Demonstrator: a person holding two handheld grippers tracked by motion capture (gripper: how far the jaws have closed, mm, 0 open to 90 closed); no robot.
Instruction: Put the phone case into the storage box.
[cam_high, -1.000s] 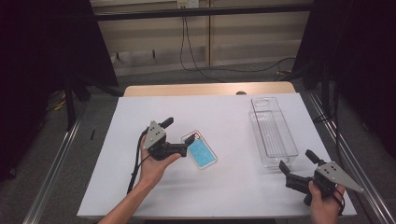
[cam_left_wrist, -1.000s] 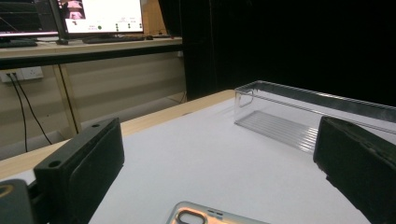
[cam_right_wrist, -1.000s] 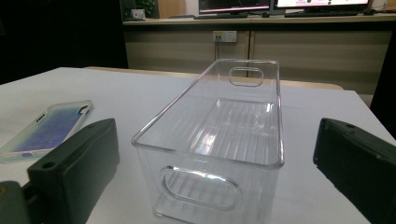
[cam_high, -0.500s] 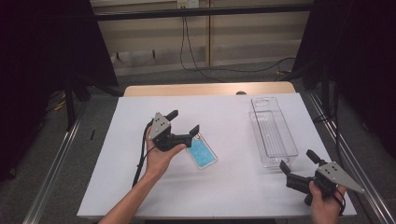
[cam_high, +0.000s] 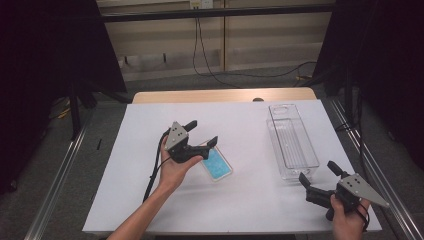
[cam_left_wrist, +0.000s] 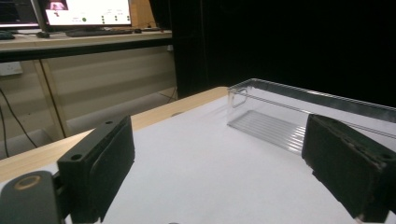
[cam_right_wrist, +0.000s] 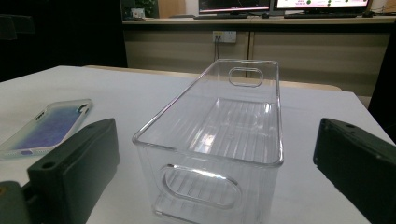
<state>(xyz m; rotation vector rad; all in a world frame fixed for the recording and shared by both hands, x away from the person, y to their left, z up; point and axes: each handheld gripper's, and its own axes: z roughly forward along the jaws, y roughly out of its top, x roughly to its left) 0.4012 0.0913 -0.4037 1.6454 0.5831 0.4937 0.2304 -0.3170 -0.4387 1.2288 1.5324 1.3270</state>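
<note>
A phone case (cam_high: 216, 163) with a blue inside and clear edges lies flat on the white table cover (cam_high: 150, 210), just below and to the right of the left gripper (cam_high: 201, 133). That gripper is held above the table in the person's left hand (cam_high: 175, 165), its two black jaws spread wide apart with nothing between them; one jaw tip hangs over the near end of the case, and whether it touches the case cannot be told. From the left gripper view, the jaws point past the case toward a clear plastic bin (cam_high: 291, 141), which stands ahead of them, well apart, across bare white cover. The right gripper (cam_high: 319, 175) is held low near the front right corner of the table, also with its jaws apart and empty. The bin sits straight ahead of it and close by, its near end with an oval handle cutout facing the jaws, and the phone case lies off to the left of those jaws. The bin is empty. Judging from this, the work of moving the case into the bin has barely begun: the case is not gripped or lifted, and picking it up, carrying it over and setting it inside all remain.
</note>
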